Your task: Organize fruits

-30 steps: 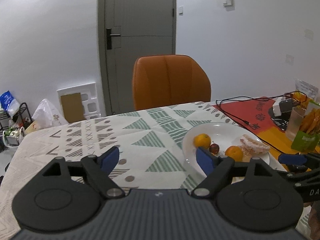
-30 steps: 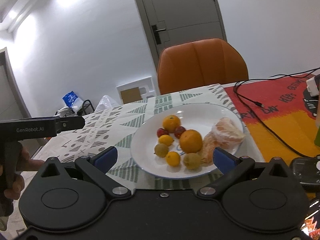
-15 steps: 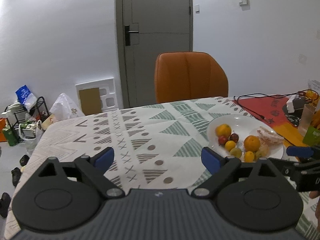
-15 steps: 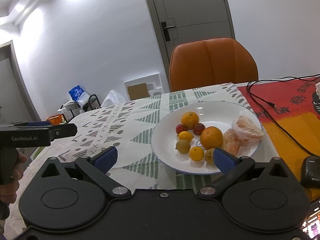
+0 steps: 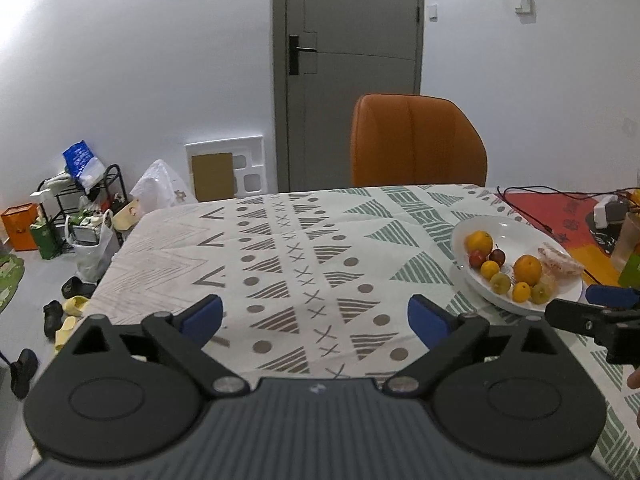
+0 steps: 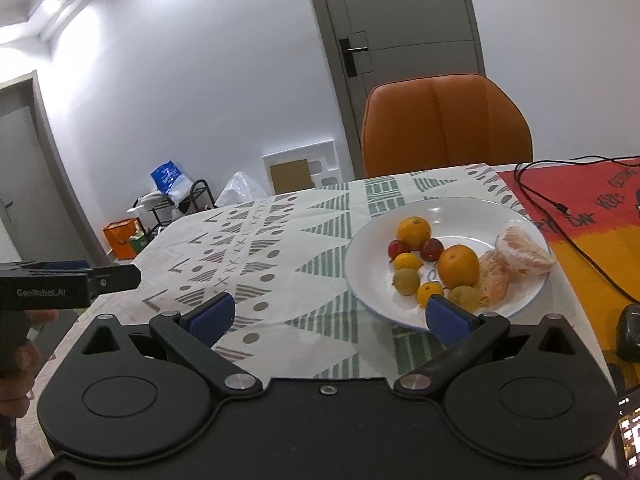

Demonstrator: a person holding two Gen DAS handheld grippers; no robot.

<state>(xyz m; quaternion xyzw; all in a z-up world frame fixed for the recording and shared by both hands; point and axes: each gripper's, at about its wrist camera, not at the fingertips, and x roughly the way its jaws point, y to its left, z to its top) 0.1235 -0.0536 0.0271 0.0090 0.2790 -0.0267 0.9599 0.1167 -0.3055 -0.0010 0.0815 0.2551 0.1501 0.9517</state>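
The left gripper (image 5: 316,316) is wide open and holds nothing; its blue pads (image 5: 202,317) hang over the patterned cloth (image 5: 288,248) on the surface, well apart from the fruit. The right gripper (image 6: 326,314) is also wide open and empty. Its right pad (image 6: 446,318) is just in front of the near rim of the white plate (image 6: 368,260), and its left pad is over the cloth.

The plate lies on the cloth, to the right of the left gripper. On it are two oranges (image 6: 458,266), two small red fruits (image 6: 432,249), small yellow fruits (image 6: 407,262), small greenish-brown fruits (image 6: 406,282) and peeled citrus pieces (image 6: 520,256) at the right side. All fruit is on the plate.

Right of the plate there is a red and yellow mat (image 6: 592,216) with a black cable (image 6: 560,208) over it. Behind the surface stands an orange chair (image 5: 418,140), and behind it a grey door (image 5: 348,60). In the right view, a hand (image 6: 18,356) holds the left gripper at the left edge
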